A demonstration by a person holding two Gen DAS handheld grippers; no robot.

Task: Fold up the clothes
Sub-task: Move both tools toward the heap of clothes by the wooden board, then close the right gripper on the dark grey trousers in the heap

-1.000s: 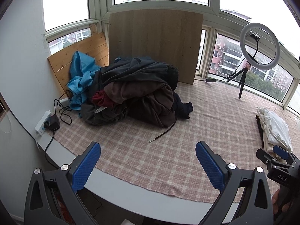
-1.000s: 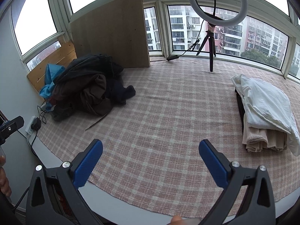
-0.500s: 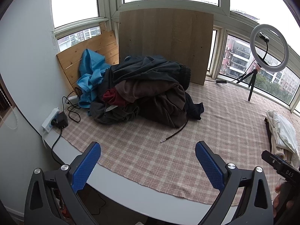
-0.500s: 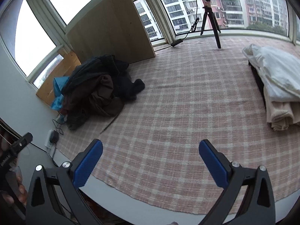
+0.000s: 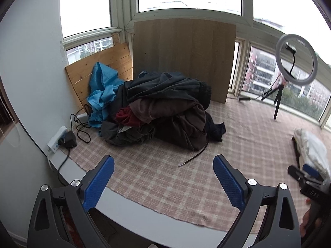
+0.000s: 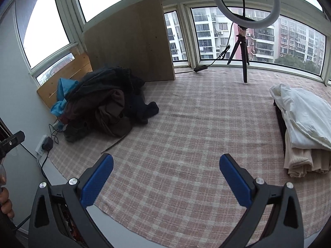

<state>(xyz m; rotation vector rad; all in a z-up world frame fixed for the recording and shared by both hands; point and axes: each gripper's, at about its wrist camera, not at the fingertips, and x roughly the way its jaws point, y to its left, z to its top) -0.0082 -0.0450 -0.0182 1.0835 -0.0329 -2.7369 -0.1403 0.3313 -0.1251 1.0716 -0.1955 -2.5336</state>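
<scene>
A heap of unfolded dark clothes (image 5: 165,111), brown, black and dark red, lies at the far left of the checked cloth (image 5: 157,175), with a blue garment (image 5: 102,95) behind it. It also shows in the right wrist view (image 6: 107,107). A stack of folded clothes (image 6: 304,128), white on beige, sits at the right. My left gripper (image 5: 163,175) is open and empty, near the front edge, well short of the heap. My right gripper (image 6: 166,175) is open and empty above the cloth's middle front.
A ring light on a tripod (image 6: 245,31) stands at the back by the windows. A wooden board (image 5: 182,57) leans behind the heap. A power strip with a charger and cables (image 5: 66,140) lies at the left edge. A loose drawstring (image 5: 194,157) trails from the heap.
The left gripper has moved closer to the heap. The right view has tilted up again, bringing the ring light back into sight. Both grippers stay open and empty.
</scene>
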